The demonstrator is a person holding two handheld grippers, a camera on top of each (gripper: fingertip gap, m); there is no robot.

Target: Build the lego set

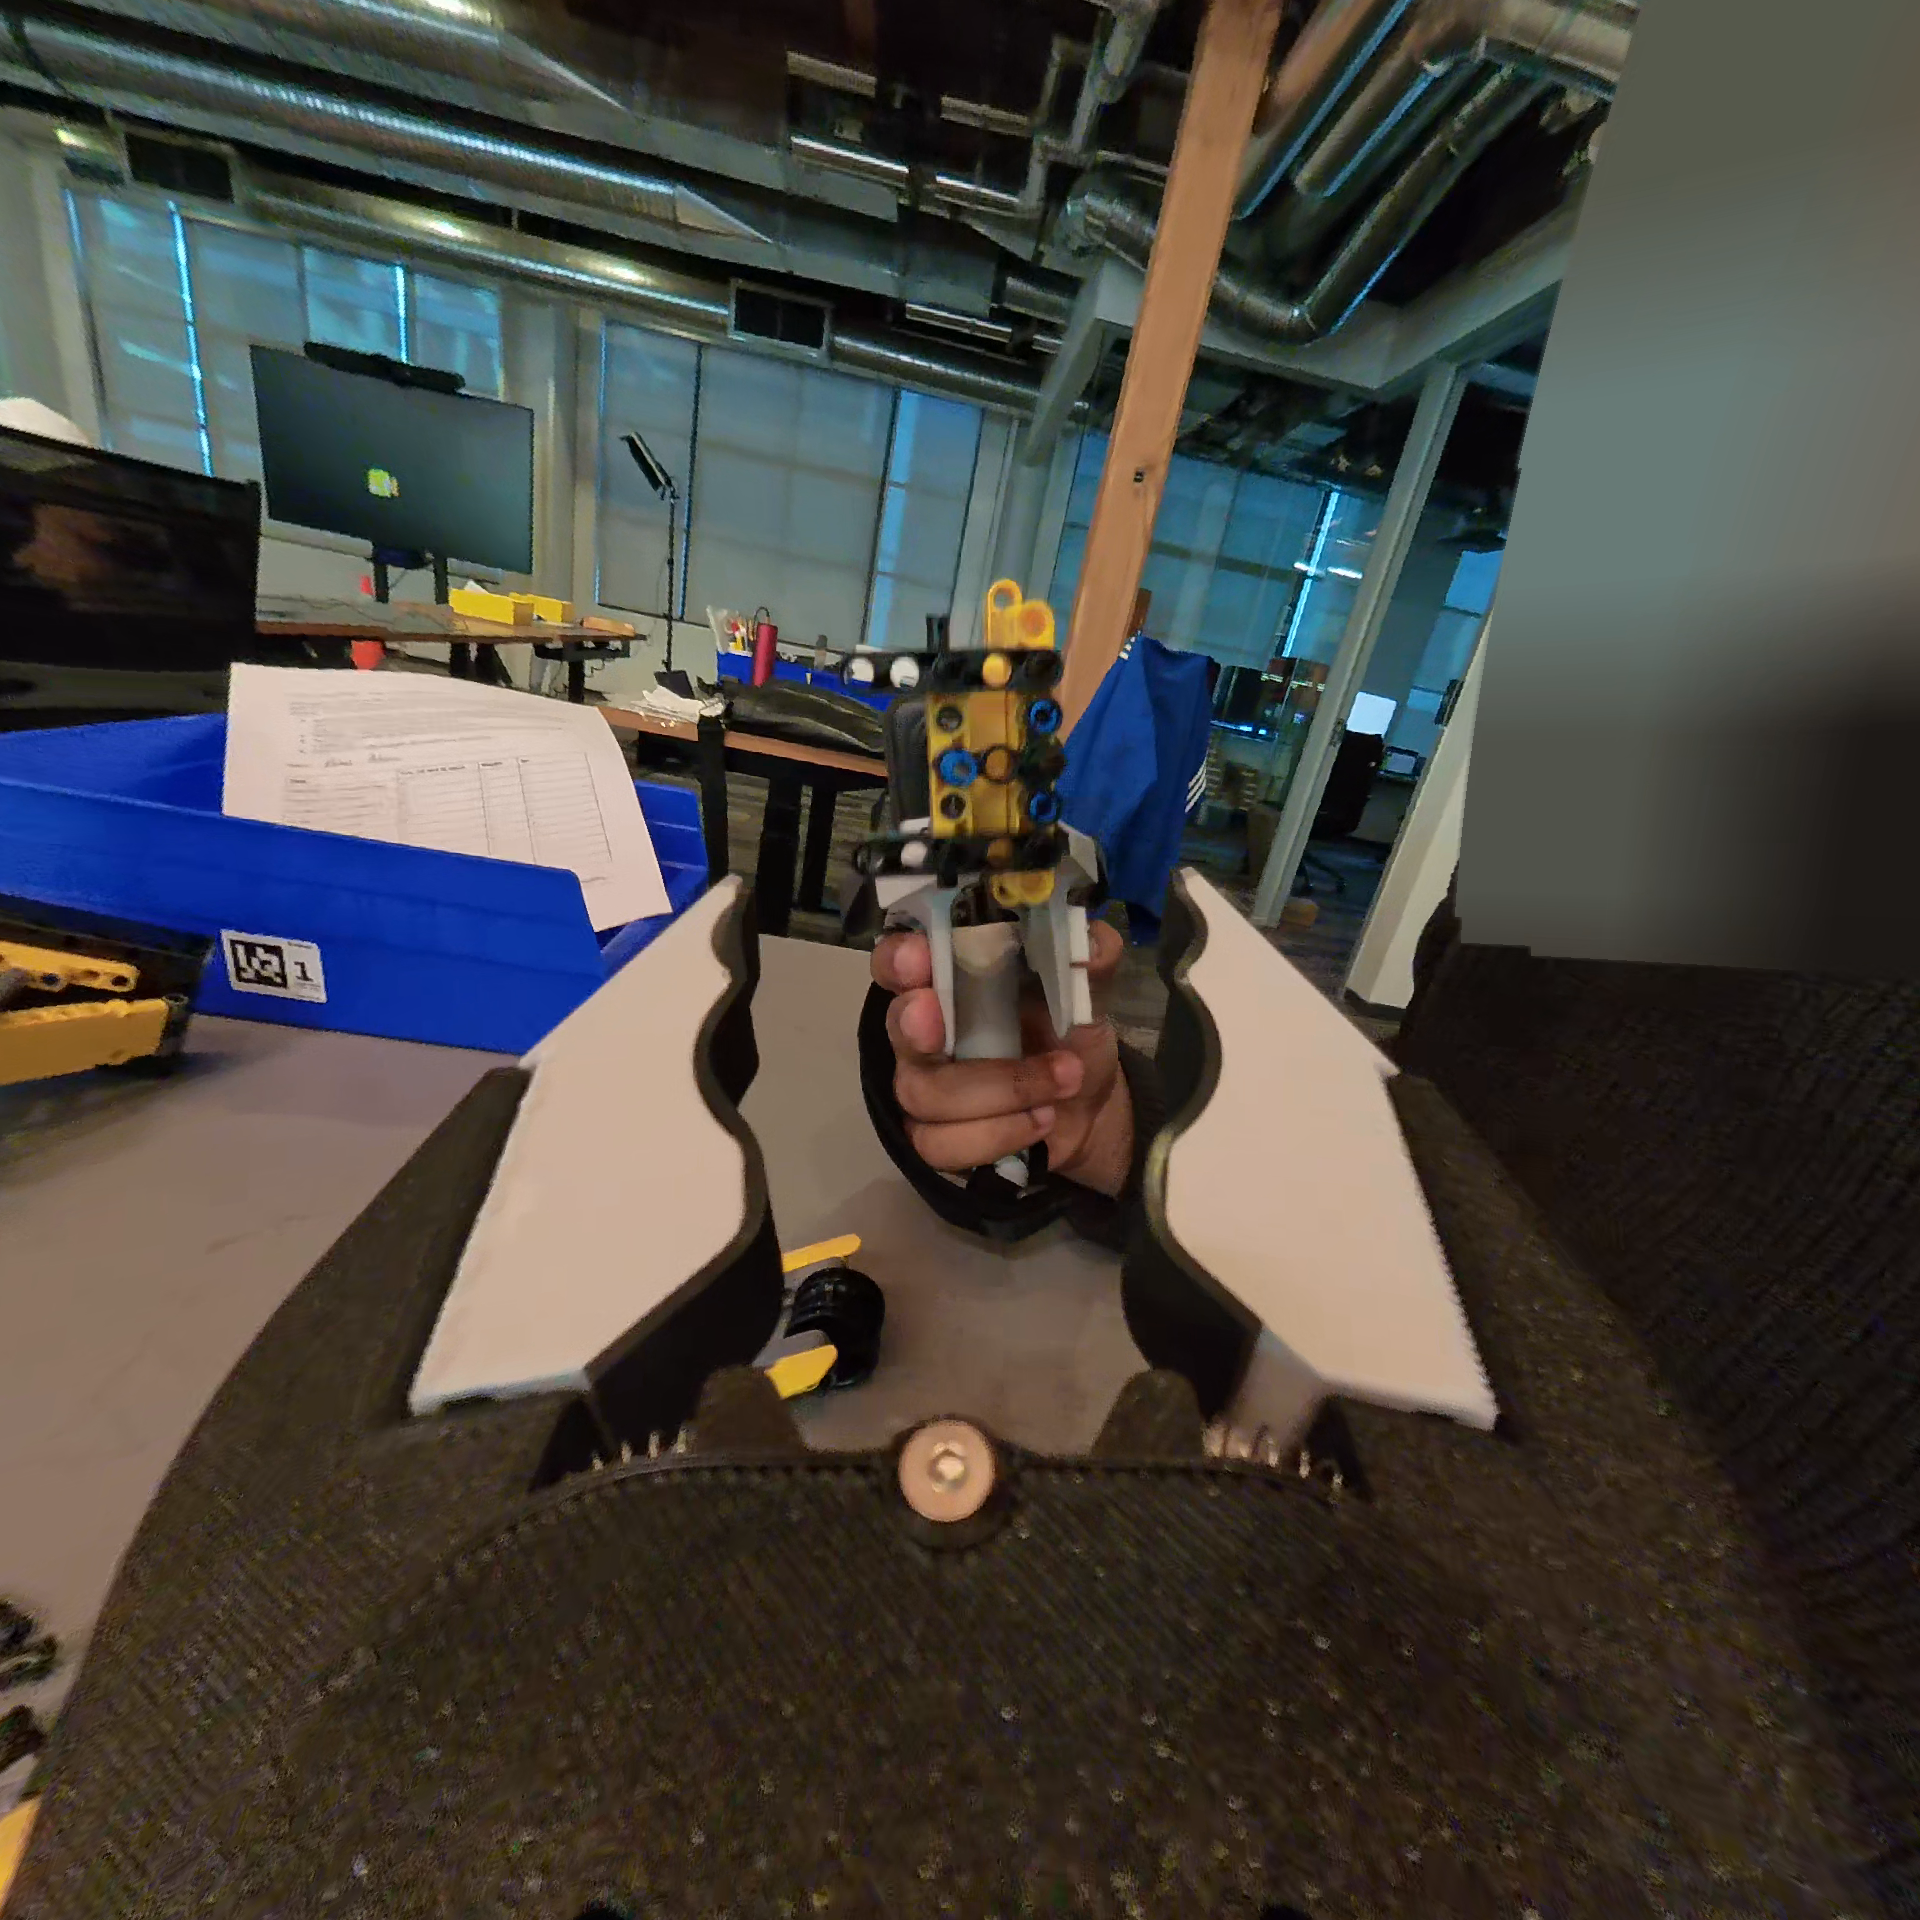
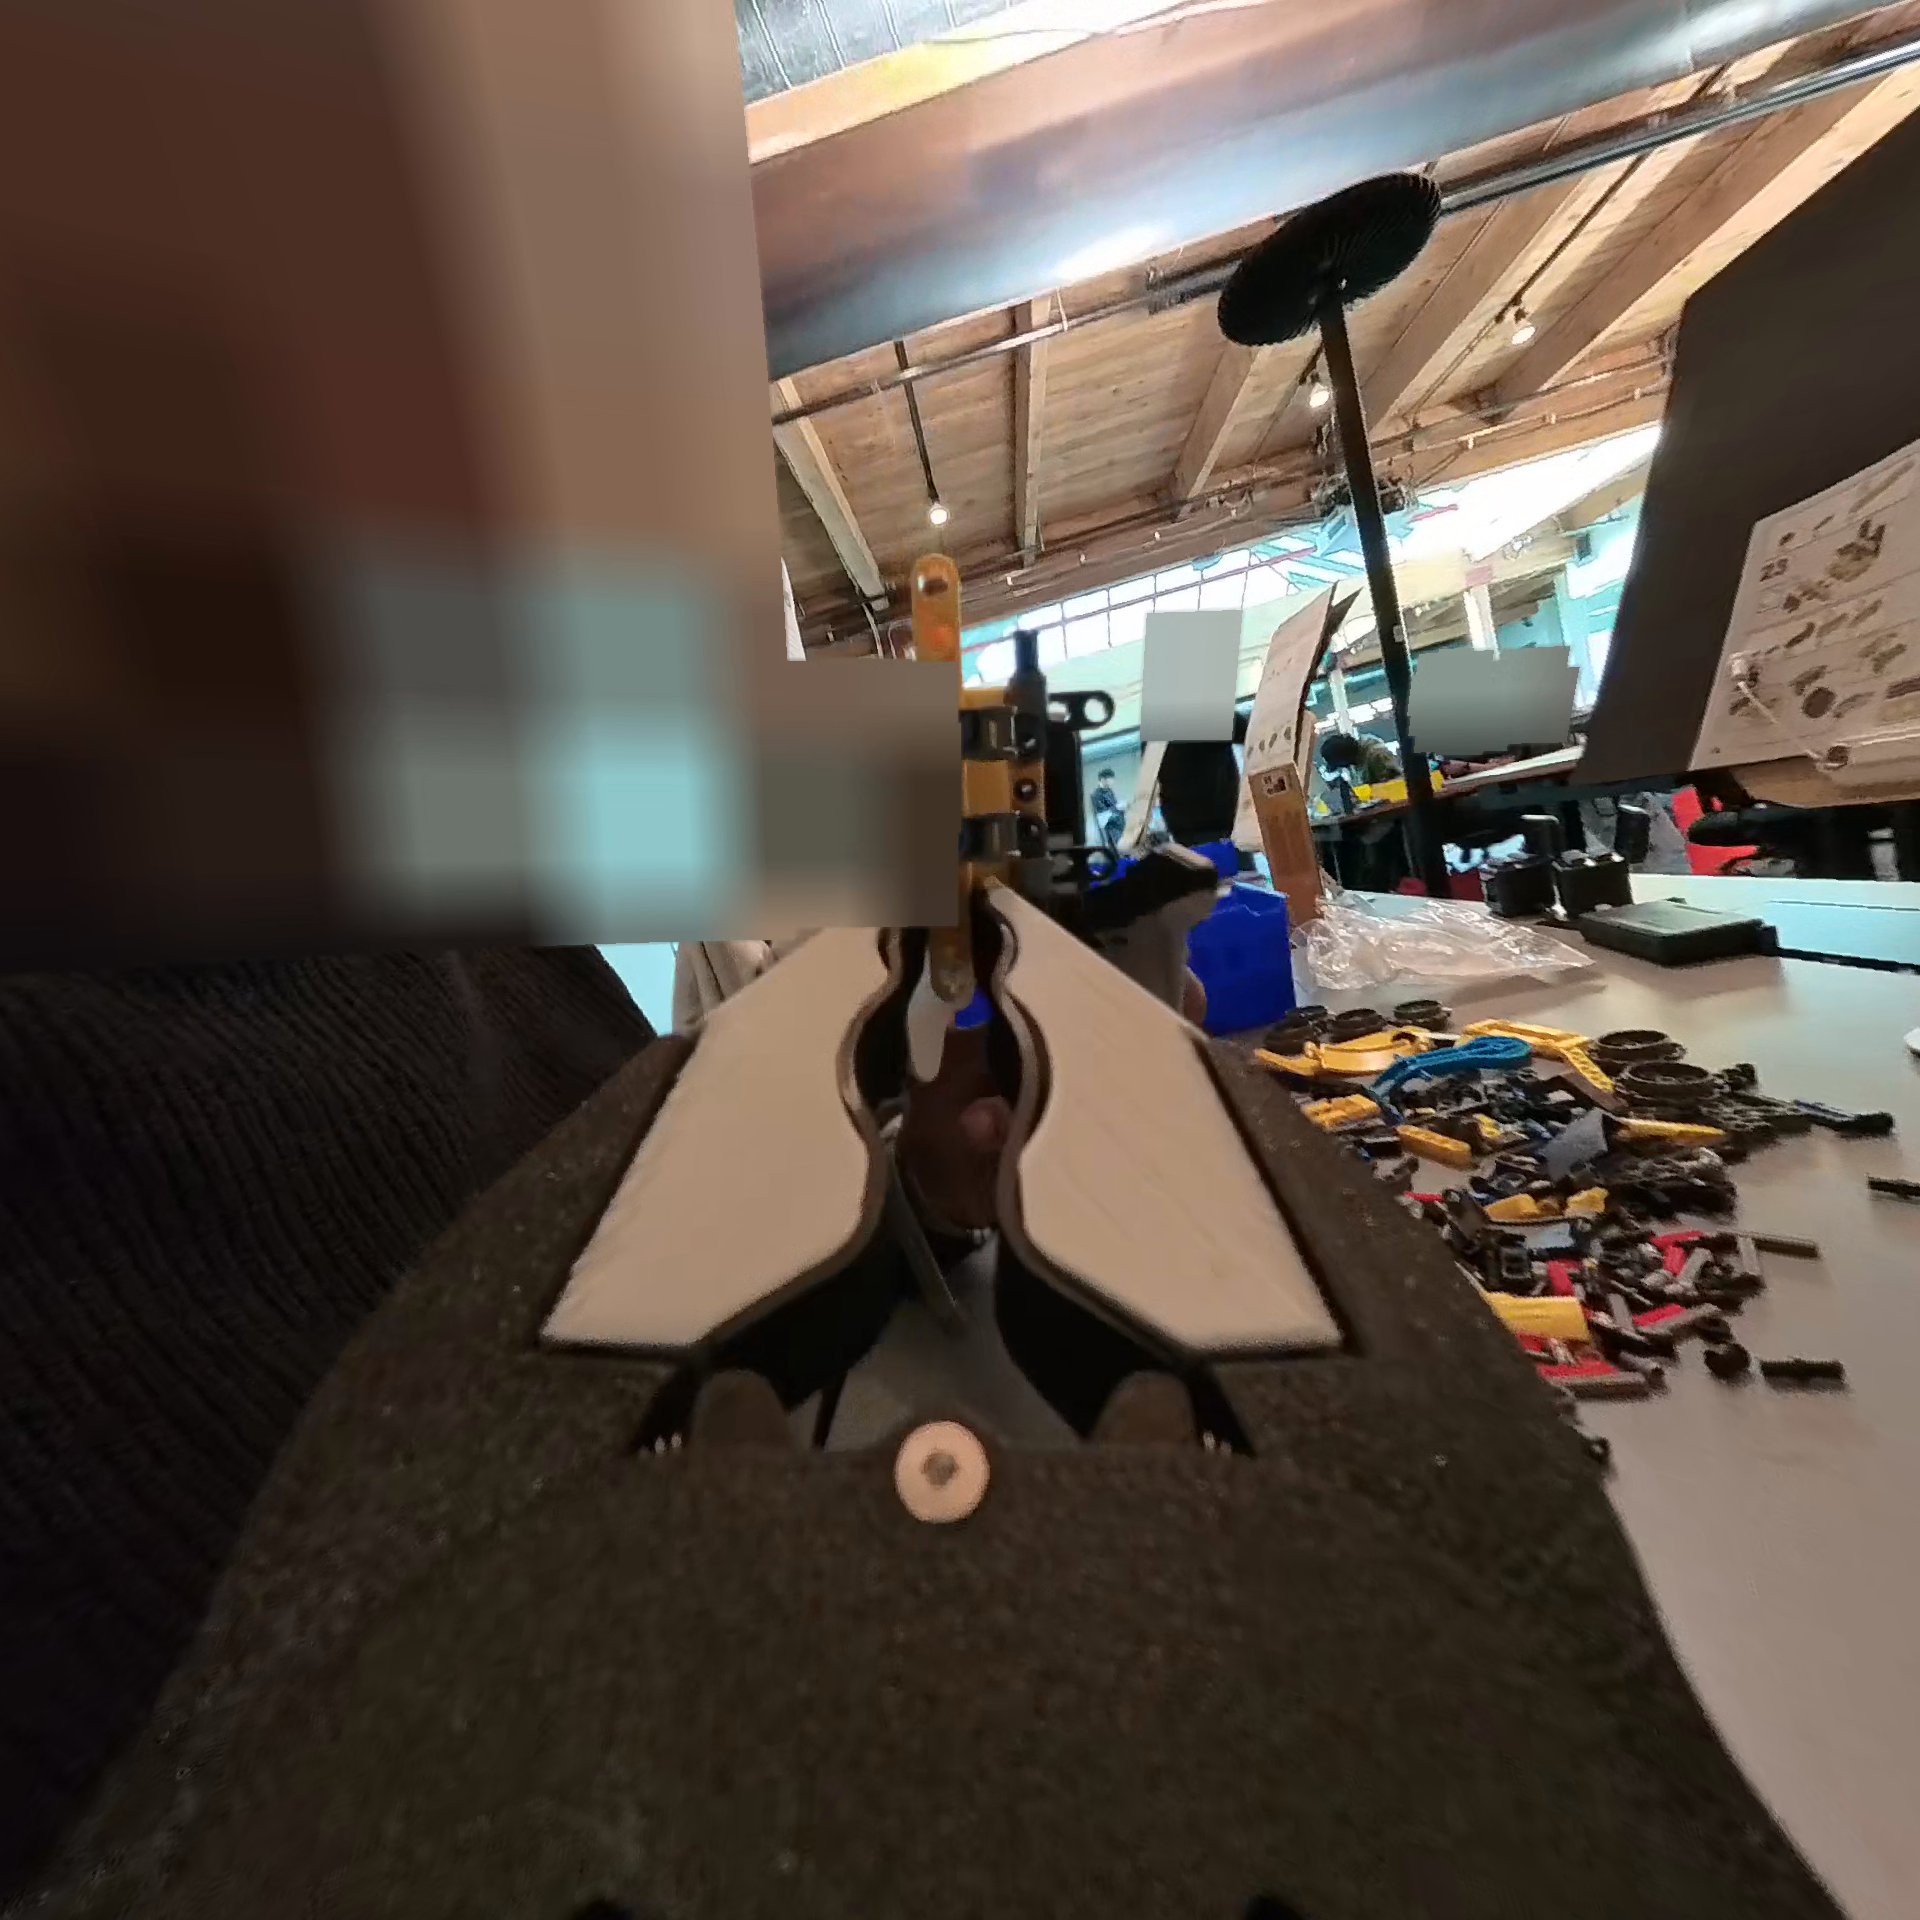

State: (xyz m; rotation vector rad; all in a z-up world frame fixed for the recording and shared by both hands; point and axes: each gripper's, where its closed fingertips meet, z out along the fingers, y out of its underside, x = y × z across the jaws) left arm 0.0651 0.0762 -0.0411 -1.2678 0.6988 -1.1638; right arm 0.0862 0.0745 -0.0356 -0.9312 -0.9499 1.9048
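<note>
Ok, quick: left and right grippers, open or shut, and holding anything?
Left gripper: open, holding nothing.
Right gripper: shut on the yellow and black brick assembly, gripping its lower end.

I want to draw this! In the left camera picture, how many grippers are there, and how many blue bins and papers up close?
Grippers: 2, the left gripper and the right gripper
Blue bin: 1
Paper: 1
Total: 4
</note>
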